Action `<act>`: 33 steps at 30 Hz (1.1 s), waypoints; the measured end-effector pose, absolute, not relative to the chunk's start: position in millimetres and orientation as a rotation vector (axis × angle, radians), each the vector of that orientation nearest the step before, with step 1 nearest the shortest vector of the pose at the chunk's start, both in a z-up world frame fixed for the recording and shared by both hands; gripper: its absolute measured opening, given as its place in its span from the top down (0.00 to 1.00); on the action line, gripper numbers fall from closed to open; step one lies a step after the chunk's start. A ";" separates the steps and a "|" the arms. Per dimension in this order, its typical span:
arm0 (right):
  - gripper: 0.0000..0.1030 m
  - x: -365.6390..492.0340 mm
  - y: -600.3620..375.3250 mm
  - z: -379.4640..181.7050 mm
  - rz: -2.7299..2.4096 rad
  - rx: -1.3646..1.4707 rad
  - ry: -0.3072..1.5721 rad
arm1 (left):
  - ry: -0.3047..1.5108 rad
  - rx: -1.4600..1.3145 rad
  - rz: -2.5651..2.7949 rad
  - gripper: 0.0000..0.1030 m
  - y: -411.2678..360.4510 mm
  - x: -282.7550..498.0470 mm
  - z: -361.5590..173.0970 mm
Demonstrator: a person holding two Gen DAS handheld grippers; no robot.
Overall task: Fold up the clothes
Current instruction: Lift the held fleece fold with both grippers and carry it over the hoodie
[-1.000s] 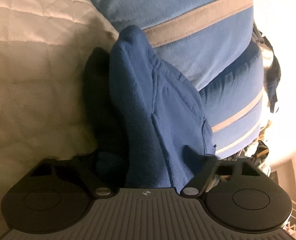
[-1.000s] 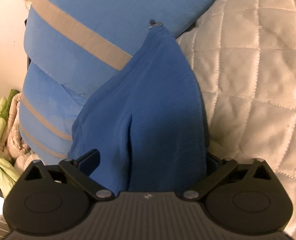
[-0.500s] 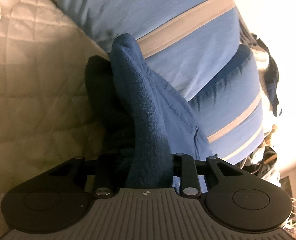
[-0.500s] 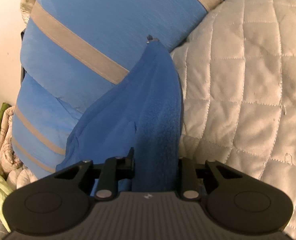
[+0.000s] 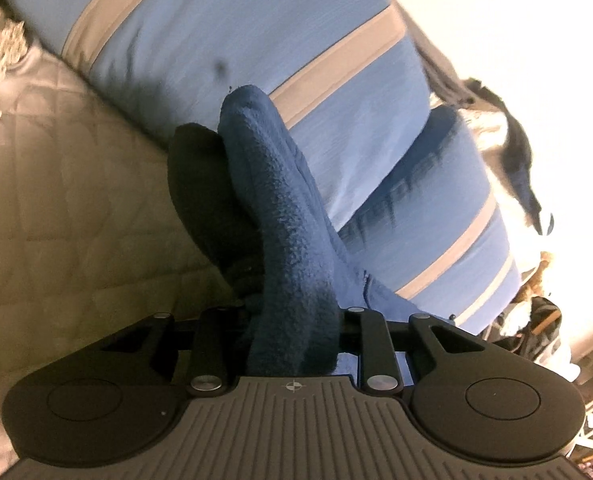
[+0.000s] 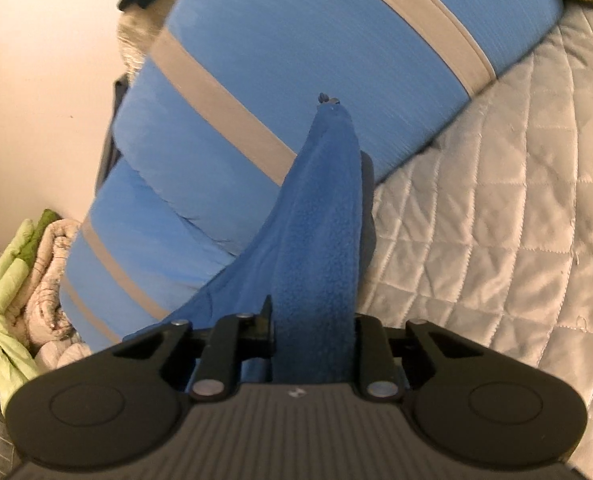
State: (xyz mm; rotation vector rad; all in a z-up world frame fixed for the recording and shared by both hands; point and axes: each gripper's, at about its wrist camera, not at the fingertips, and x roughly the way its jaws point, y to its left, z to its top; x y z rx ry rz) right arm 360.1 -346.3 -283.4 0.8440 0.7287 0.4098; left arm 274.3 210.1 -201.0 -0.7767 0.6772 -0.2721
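Grippers, left [image 5: 292, 344] and right [image 6: 314, 352], pinch fleece [image 5: 280, 220] beside pillow [image 5: 256, 40]; thick bunched folds may slip

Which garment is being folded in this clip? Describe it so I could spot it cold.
Start at the quilted bedcover, then the light-blue pillows with tan stripes along its edge. The garment is the dark-blue fleece rising in front of them, pinched in both grippers. Its fuzzy nap and deeper, unstriped blue set it apart.

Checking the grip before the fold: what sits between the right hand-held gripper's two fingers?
A bunched ridge of the blue fleece garment fills the right hand-held gripper, jaws closed on it; the right wrist view shows this.
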 end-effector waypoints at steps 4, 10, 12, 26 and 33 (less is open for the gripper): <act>0.80 353.0 -348.2 -266.8 0.425 0.859 0.682 | 0.643 -0.776 -0.284 0.74 212.0 263.4 -186.2; 0.81 340.1 -351.0 -236.3 0.450 0.861 0.612 | 0.578 -0.777 -0.300 0.74 211.9 248.3 -159.1; 0.81 334.8 -351.2 -225.3 0.459 0.856 0.586 | 0.551 -0.774 -0.304 0.74 210.9 243.3 -149.5; 0.81 305.8 -353.5 -189.8 0.476 0.834 0.497 | 0.484 -0.753 -0.303 0.74 202.7 221.6 -120.8; 0.81 303.7 -345.7 -190.0 0.476 0.811 0.511 | 0.486 -0.749 -0.269 0.75 205.2 219.0 -121.2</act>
